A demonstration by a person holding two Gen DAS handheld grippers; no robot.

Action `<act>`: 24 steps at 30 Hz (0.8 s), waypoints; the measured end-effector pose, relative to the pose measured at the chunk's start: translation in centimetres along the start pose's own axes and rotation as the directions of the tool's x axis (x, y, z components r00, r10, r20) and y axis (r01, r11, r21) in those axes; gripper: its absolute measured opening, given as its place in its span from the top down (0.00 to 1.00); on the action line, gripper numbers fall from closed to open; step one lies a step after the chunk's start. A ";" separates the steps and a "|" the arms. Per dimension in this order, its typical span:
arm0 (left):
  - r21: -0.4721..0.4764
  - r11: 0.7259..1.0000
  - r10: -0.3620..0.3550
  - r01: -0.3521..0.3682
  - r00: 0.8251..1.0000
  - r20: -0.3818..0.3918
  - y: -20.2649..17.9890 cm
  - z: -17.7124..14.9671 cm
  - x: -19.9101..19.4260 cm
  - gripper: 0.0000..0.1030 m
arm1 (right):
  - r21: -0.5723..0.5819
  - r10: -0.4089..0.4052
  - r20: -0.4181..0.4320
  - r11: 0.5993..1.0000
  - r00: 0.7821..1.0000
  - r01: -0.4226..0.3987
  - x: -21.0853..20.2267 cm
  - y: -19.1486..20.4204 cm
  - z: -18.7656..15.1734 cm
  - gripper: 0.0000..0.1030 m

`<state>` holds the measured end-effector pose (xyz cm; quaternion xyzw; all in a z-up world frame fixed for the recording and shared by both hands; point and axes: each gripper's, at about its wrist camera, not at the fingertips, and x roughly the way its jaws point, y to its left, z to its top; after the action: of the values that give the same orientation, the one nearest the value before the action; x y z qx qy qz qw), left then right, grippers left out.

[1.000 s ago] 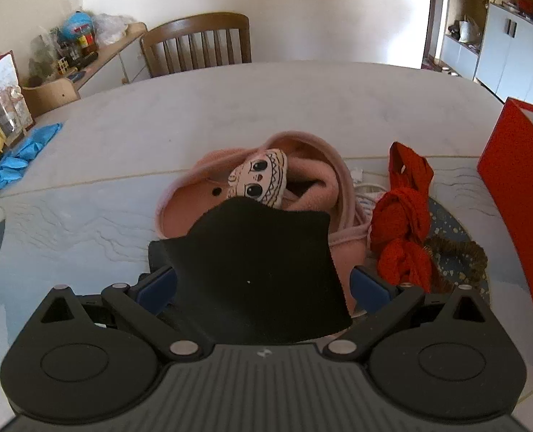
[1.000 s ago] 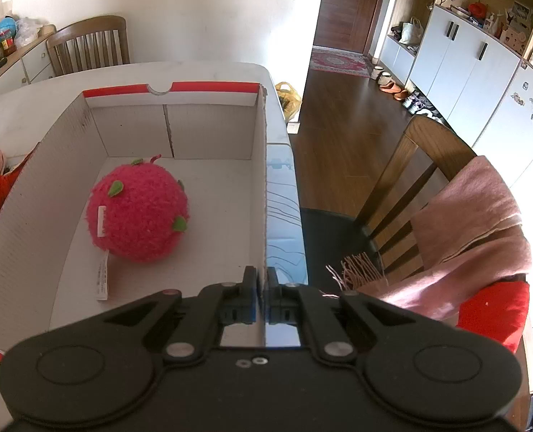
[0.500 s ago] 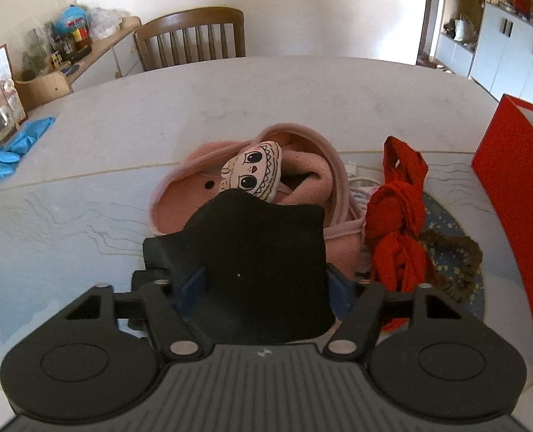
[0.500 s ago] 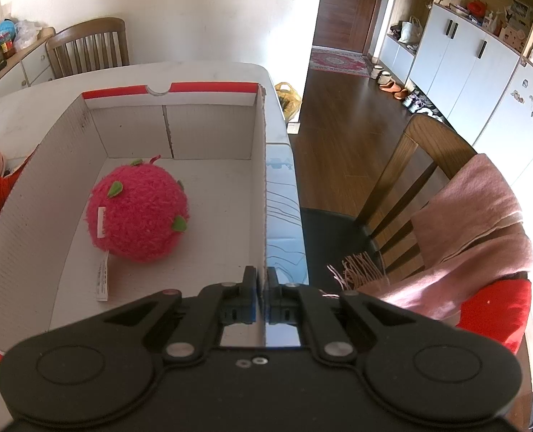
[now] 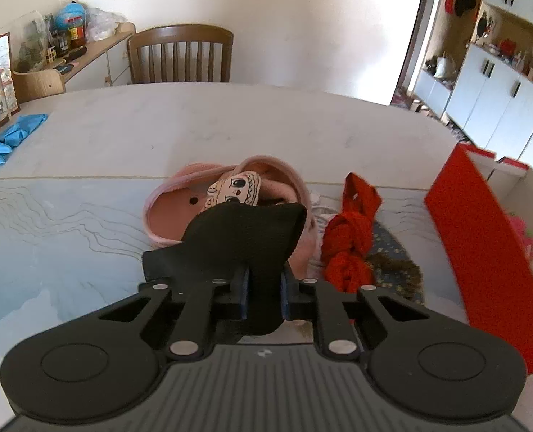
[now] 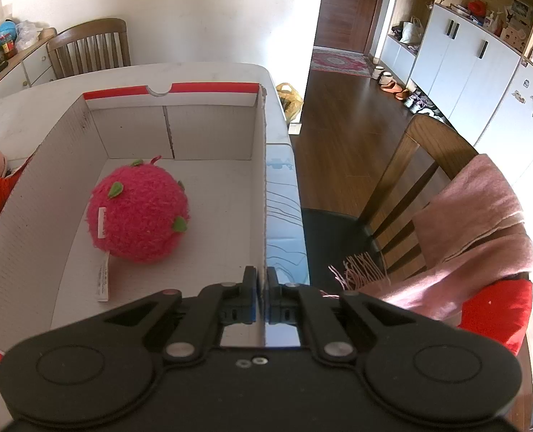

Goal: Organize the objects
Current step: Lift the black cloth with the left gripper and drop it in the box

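1. In the left wrist view the left gripper (image 5: 264,293), spread wide a second ago, is now closing on the black cloth (image 5: 244,241) at lower centre, bunching its flat sheet into a raised fold.
2. That suggests the pick is nearly secured and the carry to the box (image 6: 208,136) can follow.
3. The right gripper (image 6: 261,298) has not moved; it is clamped together on the box's right wall at lower centre.
4. The box is stiff white corrugated card with a red rim; a fuzzy round pink plush (image 6: 138,212) sits inside.
5. Behind the cloth lie a soft pink fleece hat (image 5: 266,180) and a knotted red knit (image 5: 349,241).
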<state>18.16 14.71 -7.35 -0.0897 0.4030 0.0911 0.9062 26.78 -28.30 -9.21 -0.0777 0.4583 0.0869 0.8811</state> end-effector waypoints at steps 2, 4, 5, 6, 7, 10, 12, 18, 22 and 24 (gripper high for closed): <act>-0.004 1.000 -0.019 0.019 1.000 0.016 -0.1 0.2 -1.0 0.89 | -0.001 -0.001 0.000 1.000 1.000 0.001 0.0 0.0 0.0 0.97; 0.003 0.999 -0.036 0.036 0.999 0.027 -0.3 0.3 -1.8 0.91 | -0.002 0.000 0.001 1.000 1.000 0.000 0.0 0.1 0.0 0.97; 0.003 0.999 -0.045 0.045 0.999 0.030 -0.4 0.5 -2.2 0.92 | -0.003 0.001 0.000 1.000 1.000 -0.001 0.0 0.1 0.0 0.97; 0.003 0.999 -0.048 0.048 0.998 0.030 -0.5 0.5 -2.5 0.93 | -0.004 0.002 0.000 1.000 1.000 -0.002 0.0 0.1 0.0 0.97; 0.007 0.999 -0.052 0.052 0.998 0.030 -0.8 0.8 -2.9 0.93 | -0.005 0.002 0.000 1.000 1.000 -0.002 0.0 0.1 0.1 0.97; 0.019 0.996 -0.083 0.082 0.996 0.029 -1.8 1.3 -4.2 0.93 | -0.006 0.005 0.000 1.000 1.000 -0.005 0.0 0.2 0.1 0.97; 0.044 0.994 -0.106 0.104 0.994 0.031 -2.9 1.7 -5.1 0.93 | -0.008 0.006 0.002 1.000 1.000 -0.006 0.1 0.2 0.0 0.97; 0.125 0.971 -0.211 0.204 0.976 0.047 -7.1 3.6 -7.2 0.93 | -0.012 0.010 0.003 1.000 1.000 -0.010 0.1 0.1 0.0 0.97; 0.193 0.941 -0.293 0.277 0.954 0.058 -10.6 4.9 -8.2 0.93 | -0.015 0.015 0.003 1.000 1.000 -0.015 0.1 0.1 0.0 0.97; 0.226 0.922 -0.336 0.316 0.940 0.057 -12.4 5.5 -8.5 0.93 | -0.018 0.016 0.004 1.000 1.000 -0.016 0.1 0.1 0.0 0.97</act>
<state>19.40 3.17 3.75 -0.0535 0.3465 -0.1007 0.9311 26.77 -28.23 -9.30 -0.0818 0.4563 0.0983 0.8806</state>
